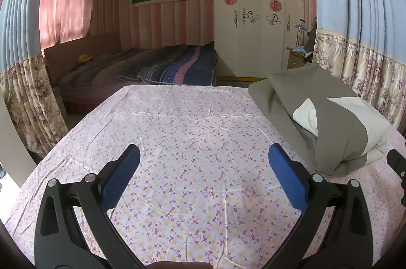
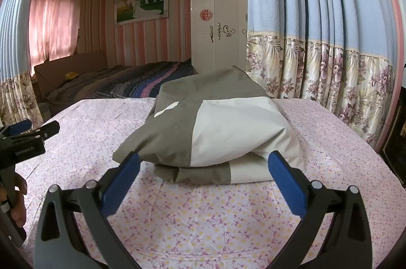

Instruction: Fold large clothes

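A grey and off-white garment (image 2: 215, 127) lies folded in a thick stack on the floral sheet (image 2: 203, 223). It sits just ahead of my right gripper (image 2: 204, 162), which is open and empty, its blue pads (image 2: 286, 182) apart. In the left wrist view the same garment (image 1: 330, 121) lies at the right. My left gripper (image 1: 204, 154) is open and empty above the bare sheet (image 1: 190, 142). The left gripper also shows at the left edge of the right wrist view (image 2: 28, 132), held by a hand.
Blue and floral curtains (image 2: 317, 40) hang close on the right, and more curtains (image 1: 20, 66) hang on the left. A second bed with a striped blanket (image 1: 152, 66) and a white wardrobe (image 1: 253, 15) stand behind. A small bedside table (image 1: 297, 58) stands by the wardrobe.
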`<state>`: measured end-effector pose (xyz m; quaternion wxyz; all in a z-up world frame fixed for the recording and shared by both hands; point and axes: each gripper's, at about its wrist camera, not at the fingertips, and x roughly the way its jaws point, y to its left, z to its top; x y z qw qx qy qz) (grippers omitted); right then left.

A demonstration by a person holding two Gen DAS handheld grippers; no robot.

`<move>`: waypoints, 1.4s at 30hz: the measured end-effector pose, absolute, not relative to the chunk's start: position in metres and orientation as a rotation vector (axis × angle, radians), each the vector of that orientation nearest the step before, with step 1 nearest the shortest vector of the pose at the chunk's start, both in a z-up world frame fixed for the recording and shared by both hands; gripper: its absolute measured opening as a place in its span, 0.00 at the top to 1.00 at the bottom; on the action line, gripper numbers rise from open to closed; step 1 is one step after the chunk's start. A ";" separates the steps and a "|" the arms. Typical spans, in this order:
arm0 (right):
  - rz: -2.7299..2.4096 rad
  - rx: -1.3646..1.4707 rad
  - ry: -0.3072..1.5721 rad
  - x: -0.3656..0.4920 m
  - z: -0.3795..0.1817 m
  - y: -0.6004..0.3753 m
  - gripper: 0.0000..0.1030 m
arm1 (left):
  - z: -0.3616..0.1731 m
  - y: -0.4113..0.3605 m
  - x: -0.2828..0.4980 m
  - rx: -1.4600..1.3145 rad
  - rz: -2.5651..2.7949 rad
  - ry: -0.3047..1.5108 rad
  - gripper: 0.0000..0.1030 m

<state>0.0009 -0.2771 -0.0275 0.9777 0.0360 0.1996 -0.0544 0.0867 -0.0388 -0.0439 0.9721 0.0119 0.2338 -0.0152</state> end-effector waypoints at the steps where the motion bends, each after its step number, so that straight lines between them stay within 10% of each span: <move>1: -0.110 0.074 0.402 0.001 -0.028 -0.278 0.02 | -0.044 -0.039 0.087 0.023 -0.031 0.472 0.03; 42: -0.111 0.069 0.418 0.000 -0.030 -0.290 0.02 | -0.044 -0.042 0.084 0.053 -0.030 0.451 0.03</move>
